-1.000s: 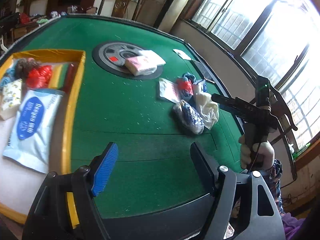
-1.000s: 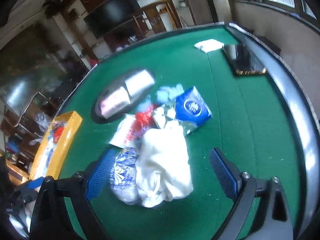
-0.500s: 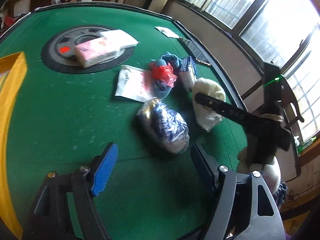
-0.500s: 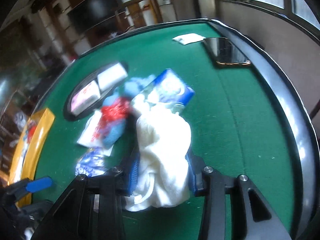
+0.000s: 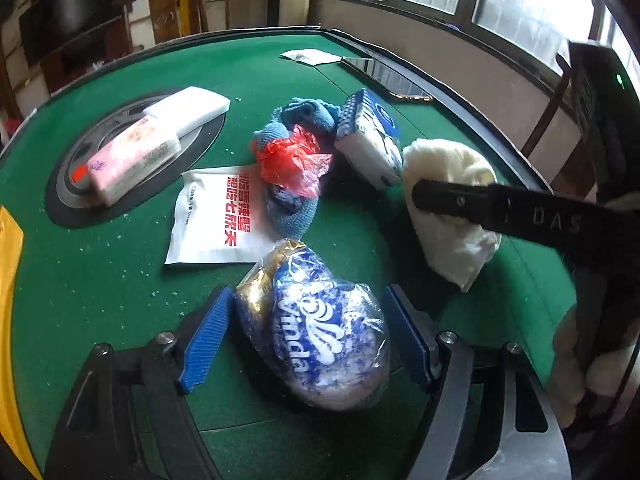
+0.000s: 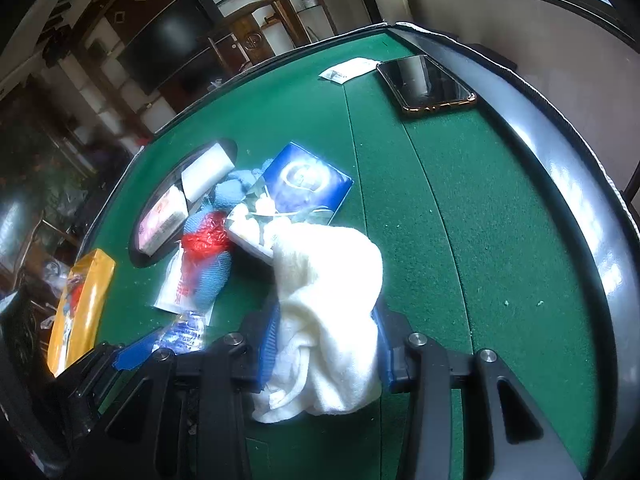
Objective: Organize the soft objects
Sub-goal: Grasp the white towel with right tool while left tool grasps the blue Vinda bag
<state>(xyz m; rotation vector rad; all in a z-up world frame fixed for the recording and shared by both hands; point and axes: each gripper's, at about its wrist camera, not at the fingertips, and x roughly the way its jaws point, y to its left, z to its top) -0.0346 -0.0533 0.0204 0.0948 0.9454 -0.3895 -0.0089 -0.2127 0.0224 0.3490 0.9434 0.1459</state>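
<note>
A blue-and-white Vinda tissue pack (image 5: 320,332) lies on the green table between the pads of my left gripper (image 5: 308,340), whose jaws are open around it with small gaps. My right gripper (image 6: 326,344) is shut on a cream towel (image 6: 328,288), which also shows in the left wrist view (image 5: 448,208). Behind lie a blue cloth with a red plastic bag (image 5: 292,160), a white flat pouch (image 5: 212,212) and a blue tissue box (image 5: 368,136).
A pink pack (image 5: 132,156) and a white pack (image 5: 188,108) rest on a round black disc (image 5: 64,200). A yellow tray (image 6: 80,300) stands at the left. A phone (image 6: 428,84) and a white sachet (image 6: 348,68) lie near the far table rim.
My left gripper has moved forward and now straddles the Vinda pack. My right gripper has closed on the cream towel and holds it.
</note>
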